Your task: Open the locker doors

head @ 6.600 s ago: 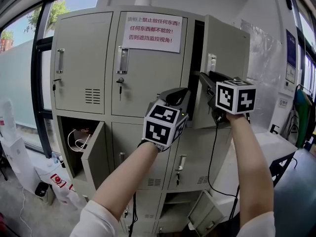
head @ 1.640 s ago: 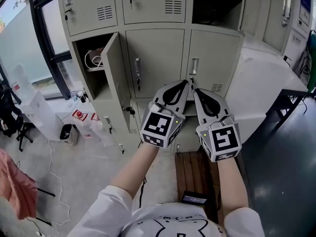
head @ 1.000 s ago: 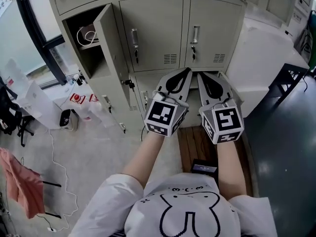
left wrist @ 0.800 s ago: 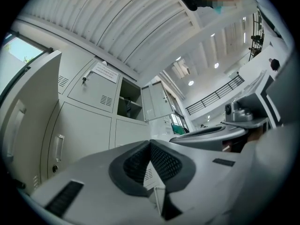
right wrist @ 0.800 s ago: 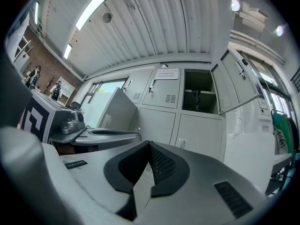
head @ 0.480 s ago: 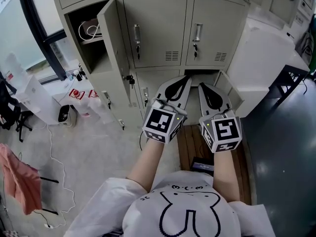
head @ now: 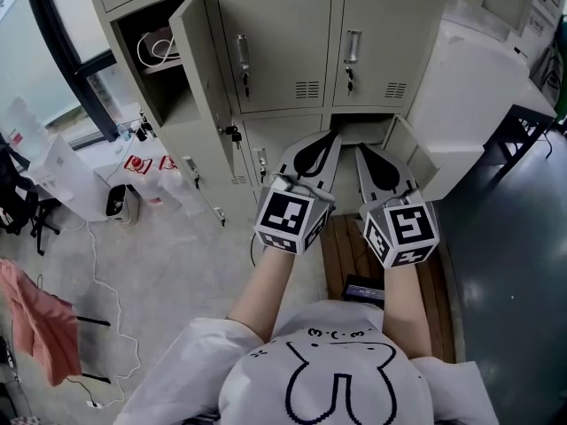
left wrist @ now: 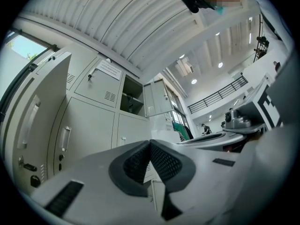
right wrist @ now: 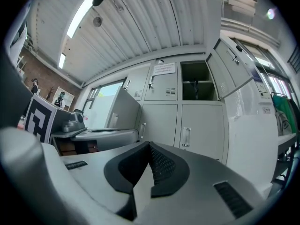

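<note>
Left gripper: we see the left gripper [head: 330, 140] clenched. In its own view the ribbed pads [left wrist: 165, 161] meet tip to tip with nothing between them.
Right gripper: the right gripper [head: 363, 153] sits just beside it at three o'clock. It is likewise closed and empty, its pads [right wrist: 161, 165] meeting at the tip.
Where they point: in the head view both tips lie over the bottom row of the lockers [head: 252, 144]. We cannot tell whether they touch anything.
Bottom door: at two o'clock from the right gripper a bottom door [head: 409, 153] hangs open.
Closed doors: at twelve o'clock stand a closed door [head: 275, 47] and a second closed door [head: 385, 42], each with an upright handle.
Open door: at ten o'clock an open door [head: 205, 60] swings out from a compartment holding a white coiled cable [head: 156, 47].
Only in the gripper views: a top compartment [right wrist: 196, 88] stands open at twelve o'clock in the right gripper view. Its top door [right wrist: 233, 68] is swung to the right, and a paper notice [right wrist: 164, 69] hangs on the neighbouring door. The head view cuts this row off.
Only in the head view: wooden slats [head: 341, 242] lie under the hands at six o'clock, and a pink cloth [head: 35, 326] is at eight o'clock.
</note>
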{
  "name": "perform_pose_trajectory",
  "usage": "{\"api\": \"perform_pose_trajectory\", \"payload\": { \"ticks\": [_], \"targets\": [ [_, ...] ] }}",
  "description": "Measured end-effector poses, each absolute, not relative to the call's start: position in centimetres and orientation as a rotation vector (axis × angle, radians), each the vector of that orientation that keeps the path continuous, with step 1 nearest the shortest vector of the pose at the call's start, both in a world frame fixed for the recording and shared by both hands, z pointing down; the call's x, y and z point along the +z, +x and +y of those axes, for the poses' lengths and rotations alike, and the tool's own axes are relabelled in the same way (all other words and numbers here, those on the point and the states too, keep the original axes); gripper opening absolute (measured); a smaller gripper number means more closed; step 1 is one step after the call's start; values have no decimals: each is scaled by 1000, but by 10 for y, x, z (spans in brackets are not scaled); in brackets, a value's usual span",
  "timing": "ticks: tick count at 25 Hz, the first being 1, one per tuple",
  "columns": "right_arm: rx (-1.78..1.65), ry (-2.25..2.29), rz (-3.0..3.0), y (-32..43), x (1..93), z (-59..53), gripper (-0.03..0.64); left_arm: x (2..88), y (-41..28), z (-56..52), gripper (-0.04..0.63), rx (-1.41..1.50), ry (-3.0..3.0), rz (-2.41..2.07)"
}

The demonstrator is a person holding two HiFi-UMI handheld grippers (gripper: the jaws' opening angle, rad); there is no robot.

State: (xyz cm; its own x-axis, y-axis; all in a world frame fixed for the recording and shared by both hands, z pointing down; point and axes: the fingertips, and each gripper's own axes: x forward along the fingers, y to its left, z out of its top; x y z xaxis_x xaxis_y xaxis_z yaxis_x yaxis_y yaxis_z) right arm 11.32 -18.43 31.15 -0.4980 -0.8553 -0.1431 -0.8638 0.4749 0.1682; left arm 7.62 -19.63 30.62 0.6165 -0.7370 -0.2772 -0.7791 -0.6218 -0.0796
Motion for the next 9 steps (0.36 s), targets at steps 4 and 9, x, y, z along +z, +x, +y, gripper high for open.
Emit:
{"api": "perform_pose_trajectory", "payload": {
  "ticks": [4,9],
  "targets": [
    [328,-1553,2661,114,311,-182,23,302,75,-194,14,342,-2636,1259],
    [294,-1528,2661,113,310,-179,23,300,76,-192,14,348,-2647,1253]
  ]
}}
